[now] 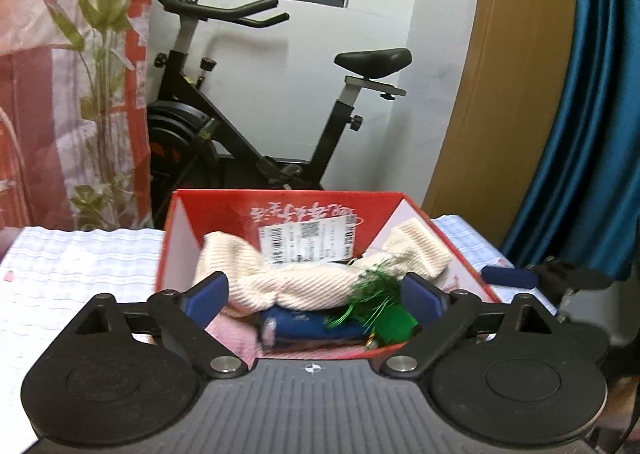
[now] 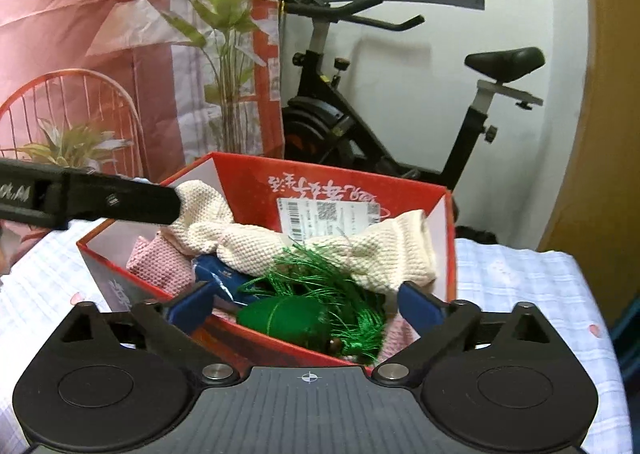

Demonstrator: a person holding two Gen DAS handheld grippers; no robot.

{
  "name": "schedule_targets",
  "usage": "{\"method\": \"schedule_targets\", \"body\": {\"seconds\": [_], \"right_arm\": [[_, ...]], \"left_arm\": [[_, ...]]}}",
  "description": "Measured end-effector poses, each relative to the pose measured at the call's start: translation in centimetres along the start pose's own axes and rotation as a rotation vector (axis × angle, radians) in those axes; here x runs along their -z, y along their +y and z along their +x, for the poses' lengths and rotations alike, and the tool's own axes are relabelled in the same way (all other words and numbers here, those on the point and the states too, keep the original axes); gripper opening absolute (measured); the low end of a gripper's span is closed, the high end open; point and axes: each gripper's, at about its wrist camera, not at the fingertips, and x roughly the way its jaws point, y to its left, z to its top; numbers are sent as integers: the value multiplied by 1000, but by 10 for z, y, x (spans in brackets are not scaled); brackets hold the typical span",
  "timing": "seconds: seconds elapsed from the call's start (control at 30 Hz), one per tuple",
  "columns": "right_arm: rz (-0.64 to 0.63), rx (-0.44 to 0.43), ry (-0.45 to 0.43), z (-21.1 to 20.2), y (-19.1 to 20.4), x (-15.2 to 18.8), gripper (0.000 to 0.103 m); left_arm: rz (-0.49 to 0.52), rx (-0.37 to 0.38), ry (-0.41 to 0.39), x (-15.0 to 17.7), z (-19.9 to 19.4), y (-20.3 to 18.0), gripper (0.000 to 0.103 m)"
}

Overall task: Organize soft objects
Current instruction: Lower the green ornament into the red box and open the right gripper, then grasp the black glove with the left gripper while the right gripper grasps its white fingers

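Cream knitted cloth (image 1: 304, 278) lies draped across the top of the red box (image 1: 280, 206), long axis running left to right, its right end hanging over the box's right wall. It sits just ahead of both sets of jaws.

Left gripper (image 1: 316, 294): jaws wide apart, nothing pressed between the pads; cloth's left half nearest. Right gripper (image 2: 308, 302): jaws likewise spread, empty, low over the near rim; cloth's right end nearest.

Box contents under the cloth: pink knit (image 2: 160, 262) at left, a blue soft item (image 1: 308, 326) mid-box, a green tasselled piece (image 2: 308, 314) at the near right. Blur makes it hard to say whether the pads graze the cloth; probably clear.

Box stands on a pale checked table cover (image 2: 520, 274).
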Motion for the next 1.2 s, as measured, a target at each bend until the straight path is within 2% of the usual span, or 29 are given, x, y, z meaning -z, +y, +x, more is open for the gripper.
{"method": "schedule_targets", "body": {"seconds": [0.07, 0.3, 0.43, 0.63, 0.9, 1.0, 1.07, 1.13, 1.2], "right_arm": [[14, 13, -16, -7, -1, 0, 102], [29, 45, -37, -28, -4, 11, 103], [21, 31, -60, -40, -2, 24, 103], [-5, 27, -83, -52, 10, 49, 103], [30, 4, -4, -35, 20, 85, 103], [32, -1, 21, -24, 24, 95, 102], [47, -10, 35, -16, 26, 100, 102], [66, -26, 44, -9, 27, 102, 98], [79, -38, 59, 0, 29, 104, 96]], "left_arm": [[4, -14, -6, 4, -10, 3, 100], [6, -61, -14, 23, -39, 18, 100], [28, -84, 5, 43, -49, 24, 100], [-25, -120, 20, 71, -58, 41, 100], [-86, -134, 101, 103, -43, 58, 100], [-108, -132, 122, 110, -33, 64, 95], [-126, -136, 136, 115, -25, 67, 86], [-150, -128, 150, 119, -18, 70, 82], [-164, -114, 154, 121, -10, 72, 81]]}}
